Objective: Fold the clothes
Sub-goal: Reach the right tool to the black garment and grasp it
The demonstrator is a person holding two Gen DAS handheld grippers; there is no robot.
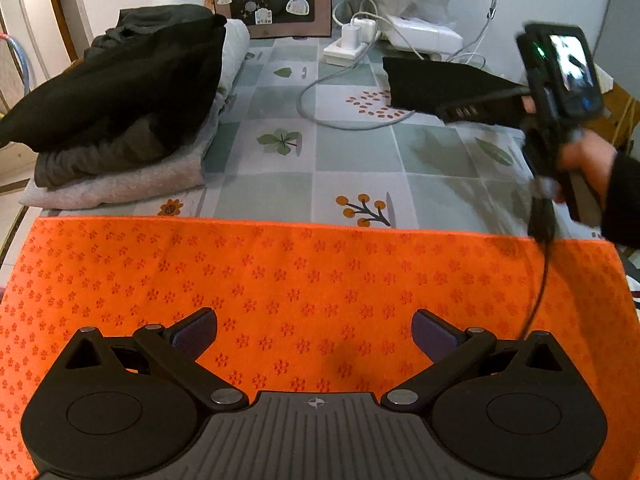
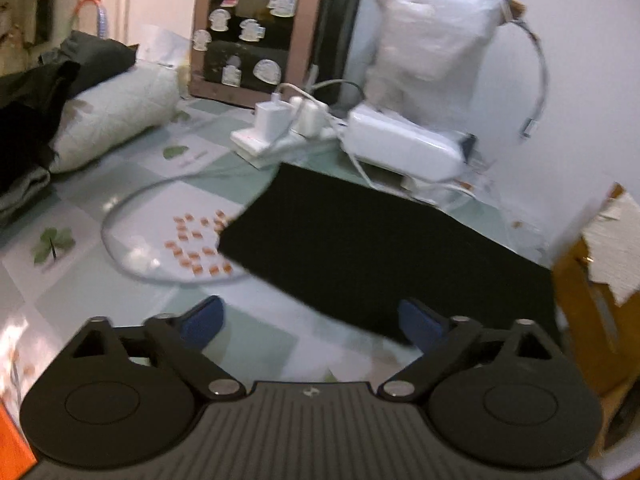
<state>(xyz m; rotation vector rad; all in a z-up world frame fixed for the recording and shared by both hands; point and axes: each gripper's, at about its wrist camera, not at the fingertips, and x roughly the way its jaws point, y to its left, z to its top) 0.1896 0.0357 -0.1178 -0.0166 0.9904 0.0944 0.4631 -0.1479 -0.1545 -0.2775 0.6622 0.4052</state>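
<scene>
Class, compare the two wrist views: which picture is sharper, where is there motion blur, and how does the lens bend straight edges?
Left wrist view: mostly sharp, orange towel crisp, only the right gripper smeared; towel's far edge bows. Right wrist view: blurred throughout, black cloth and power strip soft, dark corners.

Black left tool with 2 blue-padded fingers; black sleeve

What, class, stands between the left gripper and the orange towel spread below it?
Nothing visible does. The left gripper hangs open directly over the orange towel, whose surface lies bare; the pile of folded clothes sits beyond its far edge.
</scene>
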